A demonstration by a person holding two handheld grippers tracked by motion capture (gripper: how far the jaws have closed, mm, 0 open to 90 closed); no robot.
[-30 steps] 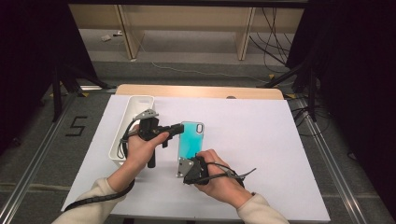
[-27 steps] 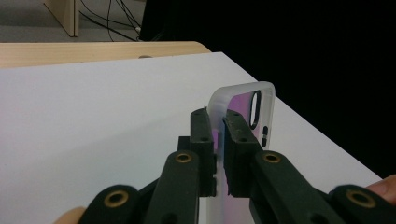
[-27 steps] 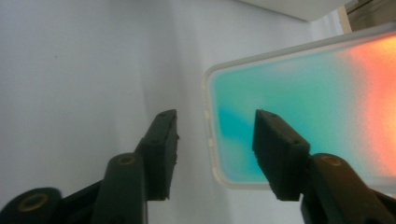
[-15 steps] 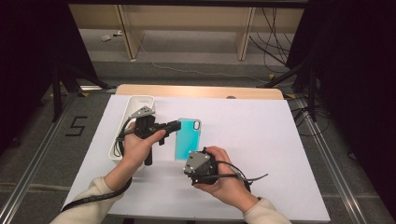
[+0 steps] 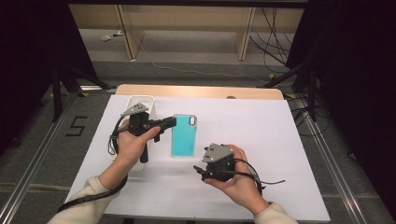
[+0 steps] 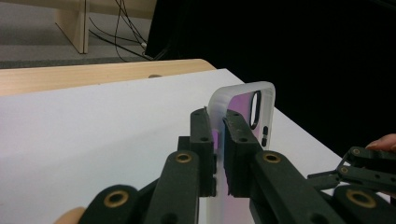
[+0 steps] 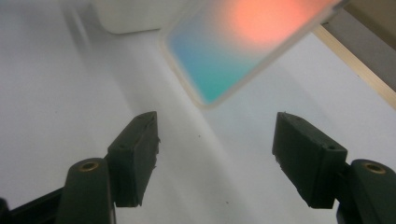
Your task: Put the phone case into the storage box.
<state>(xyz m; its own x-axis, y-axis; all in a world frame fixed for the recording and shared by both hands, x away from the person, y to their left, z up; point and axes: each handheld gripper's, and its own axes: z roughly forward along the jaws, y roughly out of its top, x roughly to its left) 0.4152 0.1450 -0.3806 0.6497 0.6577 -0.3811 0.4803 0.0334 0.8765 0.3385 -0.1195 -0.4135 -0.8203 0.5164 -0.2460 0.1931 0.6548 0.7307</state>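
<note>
A phone case (image 5: 183, 136), teal with a pale translucent rim, lies flat on the white table (image 5: 261, 126). My left gripper (image 5: 170, 122) is shut on the case's left rim near the camera-hole end. The left gripper view shows the pads clamping that rim (image 6: 243, 100) at the left gripper's (image 6: 218, 123) tips. My right gripper (image 5: 198, 170) is to the right of the case's near end, apart from it. Its jaws have just been opening and nothing is between them. In the right gripper view the case (image 7: 243, 42) lies beyond the open right gripper (image 7: 217, 140).
A white tray (image 5: 140, 100) stands at the table's left, behind my left hand. A wooden tabletop edge (image 5: 201, 91) runs along the far side. The right gripper's body (image 6: 369, 163) shows at the right edge of the left gripper view. Black curtains flank the table.
My right gripper has let go of the case's near end, opened wide and drawn away to the right. The left gripper has stayed shut on the case's rim.
</note>
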